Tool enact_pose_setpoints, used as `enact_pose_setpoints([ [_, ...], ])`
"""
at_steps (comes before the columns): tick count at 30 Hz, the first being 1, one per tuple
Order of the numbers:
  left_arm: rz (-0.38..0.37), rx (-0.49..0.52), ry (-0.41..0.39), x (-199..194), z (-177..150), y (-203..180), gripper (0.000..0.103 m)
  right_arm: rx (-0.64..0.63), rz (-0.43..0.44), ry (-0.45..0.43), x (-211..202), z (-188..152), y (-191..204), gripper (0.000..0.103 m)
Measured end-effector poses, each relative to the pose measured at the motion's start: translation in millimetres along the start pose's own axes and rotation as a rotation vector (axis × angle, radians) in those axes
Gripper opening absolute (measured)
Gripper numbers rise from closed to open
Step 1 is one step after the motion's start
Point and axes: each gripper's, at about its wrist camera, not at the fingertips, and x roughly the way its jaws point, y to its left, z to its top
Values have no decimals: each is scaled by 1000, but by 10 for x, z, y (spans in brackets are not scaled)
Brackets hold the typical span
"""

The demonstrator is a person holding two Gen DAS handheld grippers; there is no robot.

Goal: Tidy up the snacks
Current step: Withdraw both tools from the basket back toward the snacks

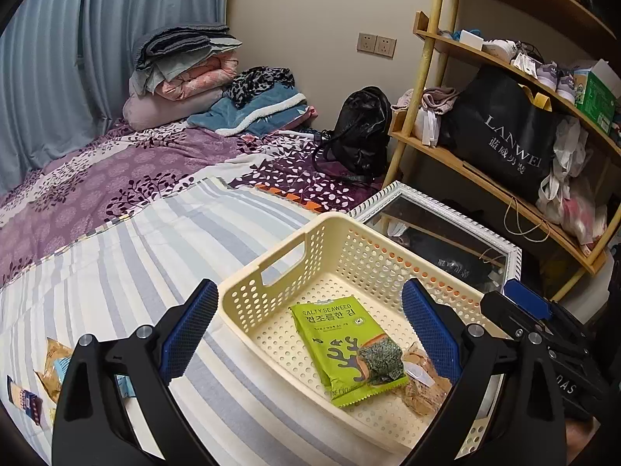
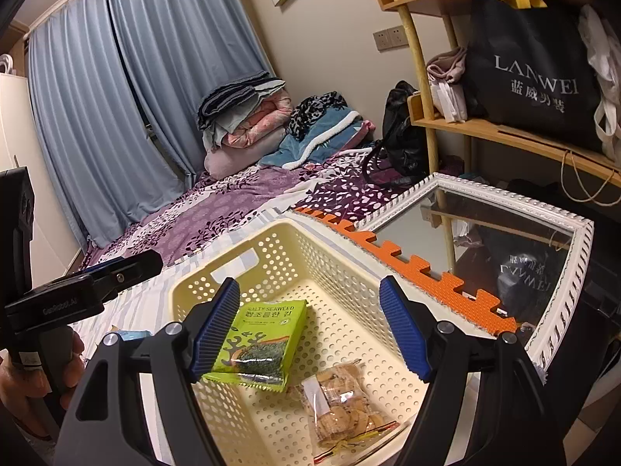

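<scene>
I have both grippers hovering over the cream perforated basket (image 2: 349, 272) on the striped bedsheet (image 1: 136, 264), the left gripper (image 1: 310, 330) and right gripper (image 2: 310, 326) each with fingers spread wide and holding nothing. Inside the basket lie 2 snacks: the green seaweed packet (image 1: 341, 349) flat on the floor and a clear bag of round crackers (image 2: 341, 400) just beside it. More snack packets (image 1: 50, 365) lie on the sheet at my left, outside the basket.
</scene>
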Motion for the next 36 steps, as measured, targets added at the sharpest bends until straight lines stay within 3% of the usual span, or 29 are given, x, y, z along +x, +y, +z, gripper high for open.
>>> enact_pose_setpoints([
  [15, 93, -70, -39, -480, -165, 555, 97, -56, 23, 8, -73, 5, 300, 75],
  [18, 131, -92, -48, -627, -255, 724, 97, -71, 33, 3, -97, 8, 388, 75],
  [20, 160, -117, -50, -745, -329, 860, 97, -80, 42, -2, -105, 9, 459, 83],
  [31, 323, -224, -93, -1467, -747, 1574, 100, -167, 132, 28, -74, -122, 1019, 83],
  [36, 387, -265, -86, -1732, -998, 1871, 100, -221, 181, 51, -57, -248, 1343, 90],
])
